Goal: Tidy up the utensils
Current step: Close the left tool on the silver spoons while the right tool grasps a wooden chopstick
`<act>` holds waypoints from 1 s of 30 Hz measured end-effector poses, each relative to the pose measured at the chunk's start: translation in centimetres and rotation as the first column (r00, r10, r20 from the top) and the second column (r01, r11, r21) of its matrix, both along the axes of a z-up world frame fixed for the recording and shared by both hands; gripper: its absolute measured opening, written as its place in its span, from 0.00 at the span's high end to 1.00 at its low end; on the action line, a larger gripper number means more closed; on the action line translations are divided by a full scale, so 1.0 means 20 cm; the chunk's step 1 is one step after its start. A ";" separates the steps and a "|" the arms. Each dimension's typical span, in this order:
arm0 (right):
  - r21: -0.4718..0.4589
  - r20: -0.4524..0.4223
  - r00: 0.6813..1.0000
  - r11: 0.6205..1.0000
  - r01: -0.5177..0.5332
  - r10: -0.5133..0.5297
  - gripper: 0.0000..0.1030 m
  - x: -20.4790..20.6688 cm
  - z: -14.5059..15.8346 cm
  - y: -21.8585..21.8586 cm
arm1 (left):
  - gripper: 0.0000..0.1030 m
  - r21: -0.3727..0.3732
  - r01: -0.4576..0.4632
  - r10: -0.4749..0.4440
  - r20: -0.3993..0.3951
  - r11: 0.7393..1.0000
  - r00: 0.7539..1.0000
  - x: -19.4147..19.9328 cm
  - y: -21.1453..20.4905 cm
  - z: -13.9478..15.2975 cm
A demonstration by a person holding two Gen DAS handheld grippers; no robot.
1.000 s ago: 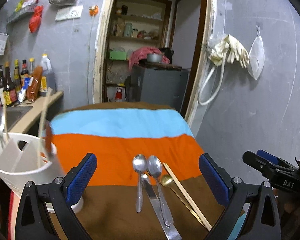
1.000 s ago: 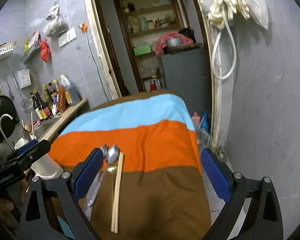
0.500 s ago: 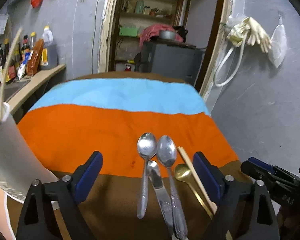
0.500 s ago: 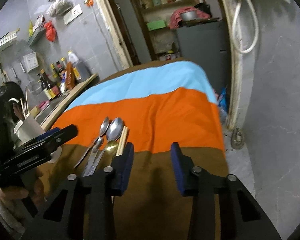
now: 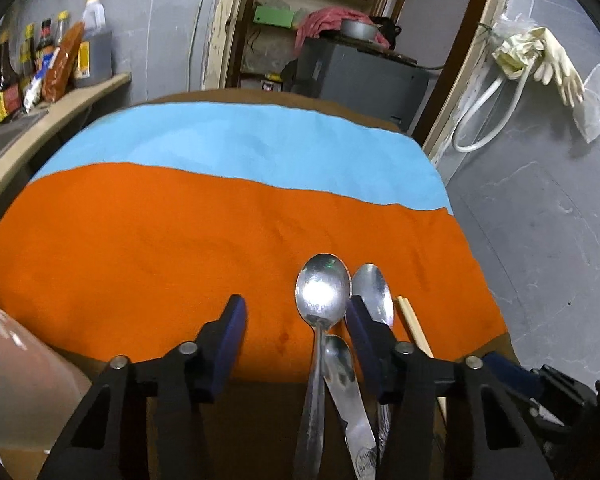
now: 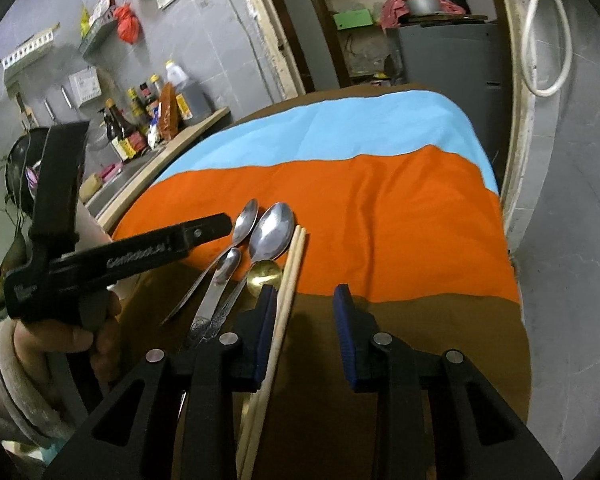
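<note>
Several utensils lie side by side on the striped cloth (image 5: 180, 240). My left gripper (image 5: 296, 320) hovers over them, jaws closing. A steel spoon (image 5: 321, 292) and a butter knife (image 5: 347, 400) show between its blue pads, untouched. A second spoon (image 5: 373, 292) and wooden chopsticks (image 5: 413, 328) lie just right of it. My right gripper (image 6: 305, 320) is also closing. The chopsticks (image 6: 288, 292) run between its pads beside the left one, and nothing is gripped. A gold spoon (image 6: 264, 274) sits just ahead of that pad. The left gripper (image 6: 216, 226) reaches in from the left.
A blurred white utensil holder (image 5: 16, 380) stands at the table's near left. Sauce bottles (image 5: 40, 68) line a counter at the left. A grey cabinet (image 5: 359, 76) sits in the doorway beyond. Gloves and a hose (image 5: 539, 52) hang on the right wall, close to the table's edge.
Both grippers have come down and forward over the utensils, and their jaws have narrowed a lot. The white holder has slid to the left edge of the left view.
</note>
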State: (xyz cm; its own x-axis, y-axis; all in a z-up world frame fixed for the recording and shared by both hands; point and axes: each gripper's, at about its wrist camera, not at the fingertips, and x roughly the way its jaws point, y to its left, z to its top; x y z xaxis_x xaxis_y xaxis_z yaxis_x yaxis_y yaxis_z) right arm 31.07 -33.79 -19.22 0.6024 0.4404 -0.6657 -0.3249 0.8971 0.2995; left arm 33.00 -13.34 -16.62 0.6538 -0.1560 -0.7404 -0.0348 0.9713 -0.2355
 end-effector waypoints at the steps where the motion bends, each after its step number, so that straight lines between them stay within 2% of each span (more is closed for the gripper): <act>1: -0.014 -0.005 1.000 1.000 -0.008 0.008 0.80 0.01 -0.01 0.02 | 0.58 -0.003 0.002 -0.002 -0.007 1.000 1.000 0.01 0.00 -0.01; 7: -0.083 -0.031 0.999 0.996 -0.022 0.019 0.83 0.03 -0.02 0.09 | 0.68 -0.016 0.026 -0.026 -0.030 1.000 0.999 0.06 -0.01 -0.04; 13: -0.119 -0.042 0.999 0.993 -0.006 0.002 0.83 0.05 -0.02 0.12 | 0.72 -0.028 0.057 -0.058 -0.046 0.998 0.997 0.12 -0.01 -0.05; 18: -0.196 -0.047 0.999 0.981 0.011 -0.020 0.83 0.08 -0.02 0.16 | 0.74 -0.032 0.097 -0.099 -0.066 0.995 0.993 0.16 -0.04 -0.06; 22: -0.245 -0.037 0.999 0.970 0.011 -0.020 0.83 0.07 -0.01 0.19 | 0.87 -0.036 0.108 -0.111 -0.087 0.993 0.990 0.18 -0.05 -0.07; 24: -0.270 -0.029 0.999 0.963 0.021 -0.030 0.91 0.06 0.00 0.19 | 0.91 -0.044 0.105 -0.109 -0.095 0.993 0.990 0.18 -0.04 -0.07; 30: -0.248 -0.045 0.997 0.967 0.053 -0.066 0.93 0.08 0.01 0.11 | 0.95 -0.106 0.090 -0.103 -0.121 0.990 0.987 0.16 -0.02 -0.08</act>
